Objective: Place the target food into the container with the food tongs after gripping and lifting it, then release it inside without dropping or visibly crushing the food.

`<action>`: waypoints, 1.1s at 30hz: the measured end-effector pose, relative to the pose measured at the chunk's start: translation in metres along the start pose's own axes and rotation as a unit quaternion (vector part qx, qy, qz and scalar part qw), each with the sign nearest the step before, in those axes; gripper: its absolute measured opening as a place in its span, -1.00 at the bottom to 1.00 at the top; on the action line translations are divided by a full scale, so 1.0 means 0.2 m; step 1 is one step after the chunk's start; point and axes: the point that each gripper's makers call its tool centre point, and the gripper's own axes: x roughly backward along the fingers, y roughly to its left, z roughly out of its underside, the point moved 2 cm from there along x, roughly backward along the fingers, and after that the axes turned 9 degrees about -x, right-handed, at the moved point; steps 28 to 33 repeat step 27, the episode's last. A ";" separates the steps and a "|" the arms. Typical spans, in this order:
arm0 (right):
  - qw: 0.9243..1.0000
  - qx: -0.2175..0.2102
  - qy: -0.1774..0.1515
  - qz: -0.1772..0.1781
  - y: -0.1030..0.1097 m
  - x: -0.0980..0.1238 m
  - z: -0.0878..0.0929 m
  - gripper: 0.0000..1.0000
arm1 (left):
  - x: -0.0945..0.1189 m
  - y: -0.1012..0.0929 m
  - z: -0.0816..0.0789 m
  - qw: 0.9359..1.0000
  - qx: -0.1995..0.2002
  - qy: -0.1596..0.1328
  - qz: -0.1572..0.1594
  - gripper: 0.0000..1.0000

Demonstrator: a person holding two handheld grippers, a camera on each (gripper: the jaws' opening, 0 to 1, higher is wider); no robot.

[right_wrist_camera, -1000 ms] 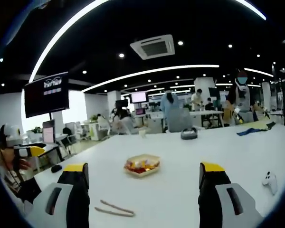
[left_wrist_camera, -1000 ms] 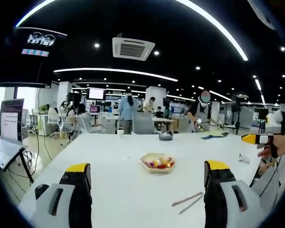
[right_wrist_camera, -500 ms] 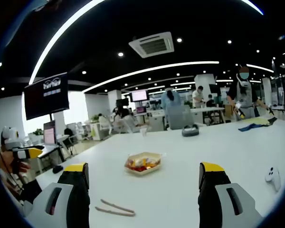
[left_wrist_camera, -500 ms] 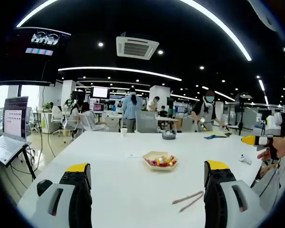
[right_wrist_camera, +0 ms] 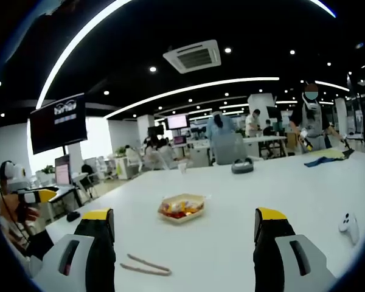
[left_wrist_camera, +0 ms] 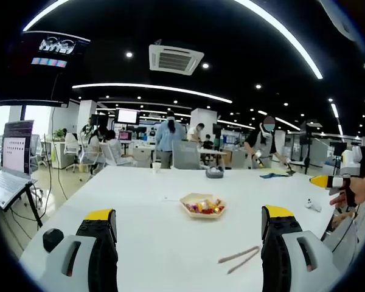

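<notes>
Food point(left_wrist_camera: 203, 208) lies beyond tongs point(left_wrist_camera: 239, 258).

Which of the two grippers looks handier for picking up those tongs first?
Probably the right gripper. The food tongs lie by its left jaw, and in the left gripper view they lie by the right jaw. Both are open, so it's close.

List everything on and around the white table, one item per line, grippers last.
table: one, white, under everything
container: one, pale tray of colourful food, table centre
tongs: one pair, tan, lying flat near the right gripper
controller: one, white, table's right side
round grey object: one, far end of table
blue cloth: one, far right edge
left gripper: yellow-tipped jaws apart, empty
right gripper: yellow-tipped jaws apart, empty
</notes>
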 end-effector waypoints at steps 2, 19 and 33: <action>1.000 -0.002 0.005 0.005 -0.01 0.01 0.01 0.93 | 0.00 0.00 0.02 1.000 0.007 0.010 -0.001 0.99; 1.000 -0.007 -0.010 0.025 -0.04 0.03 -0.01 0.95 | 0.01 0.01 -0.01 1.000 -0.015 -0.004 0.001 0.99; 0.999 0.003 -0.036 0.034 -0.05 0.05 -0.05 0.98 | 0.00 0.03 -0.03 1.000 -0.023 -0.016 -0.010 0.99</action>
